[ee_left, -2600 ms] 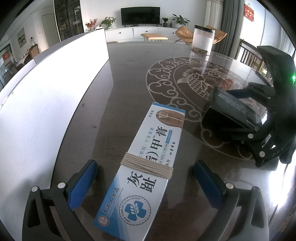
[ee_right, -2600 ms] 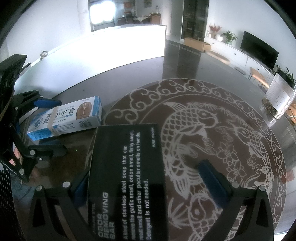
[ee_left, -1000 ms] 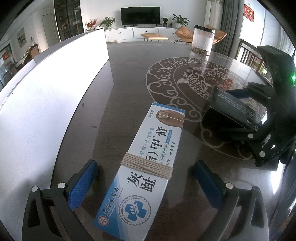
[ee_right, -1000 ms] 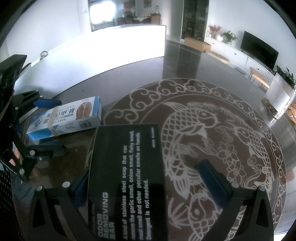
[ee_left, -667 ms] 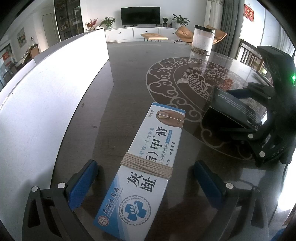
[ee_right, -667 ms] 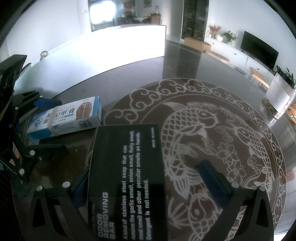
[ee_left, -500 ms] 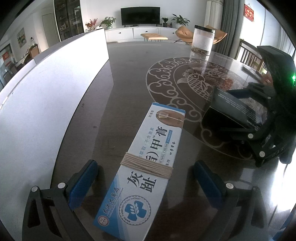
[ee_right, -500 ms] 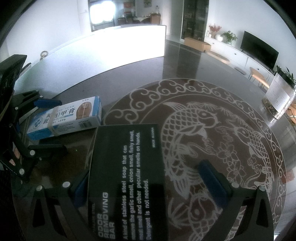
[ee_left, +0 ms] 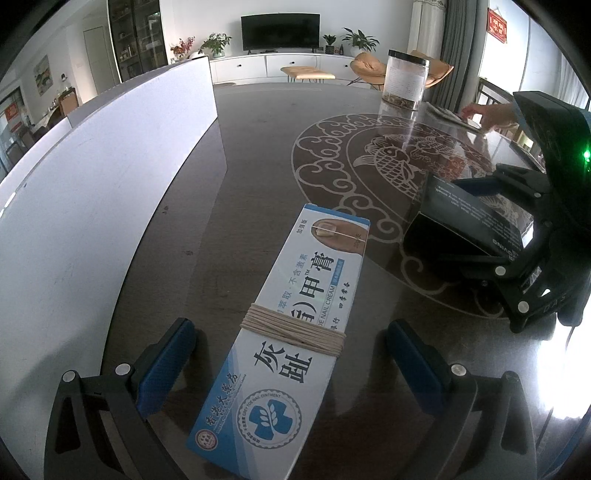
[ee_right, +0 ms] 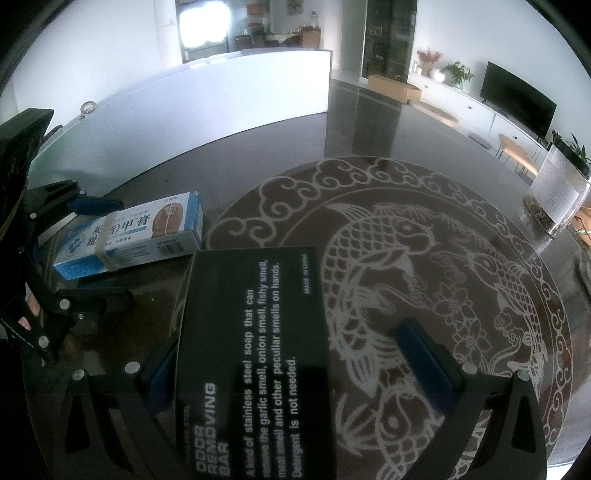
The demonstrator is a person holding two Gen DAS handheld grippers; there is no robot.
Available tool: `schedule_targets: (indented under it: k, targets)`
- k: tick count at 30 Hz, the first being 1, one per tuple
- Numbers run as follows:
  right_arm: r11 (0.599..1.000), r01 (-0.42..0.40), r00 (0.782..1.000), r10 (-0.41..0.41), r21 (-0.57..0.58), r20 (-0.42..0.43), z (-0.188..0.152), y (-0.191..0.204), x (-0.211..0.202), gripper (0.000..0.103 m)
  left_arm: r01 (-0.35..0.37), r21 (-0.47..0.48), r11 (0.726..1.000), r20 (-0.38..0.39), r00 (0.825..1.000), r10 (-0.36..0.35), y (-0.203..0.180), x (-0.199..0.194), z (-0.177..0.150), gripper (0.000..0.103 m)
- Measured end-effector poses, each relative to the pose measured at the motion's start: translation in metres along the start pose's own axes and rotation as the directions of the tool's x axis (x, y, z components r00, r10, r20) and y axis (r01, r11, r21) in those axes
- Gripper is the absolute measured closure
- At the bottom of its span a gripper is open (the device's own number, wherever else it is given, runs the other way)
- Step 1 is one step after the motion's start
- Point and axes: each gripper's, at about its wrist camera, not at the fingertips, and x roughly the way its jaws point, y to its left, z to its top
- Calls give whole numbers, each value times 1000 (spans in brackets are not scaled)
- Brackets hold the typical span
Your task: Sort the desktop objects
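A long white-and-blue cardboard nail-cream box, bound with tan string, lies flat at lower centre of the left wrist view, straddled by the left gripper, its blue-padded fingers spread wide and clear of the carton, apparently lined up for a lengthwise pick. At right of that frame, the right gripper likewise brackets a flat black odor-removing-bar box, jaws apart and not visibly clamping it. Both rest on a glossy dark table inlaid with a pale fish medallion; a white partition board fills the left, a lidded clear jar and a television stand beyond.
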Motion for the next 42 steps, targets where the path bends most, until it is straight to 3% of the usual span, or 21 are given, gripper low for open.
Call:
schedule_targets:
  k: [42]
  targets:
    - [1000,-1,1000,1,-1,0,1,1,10,0,0,0,1000,0,1000,0,0,0,0,0]
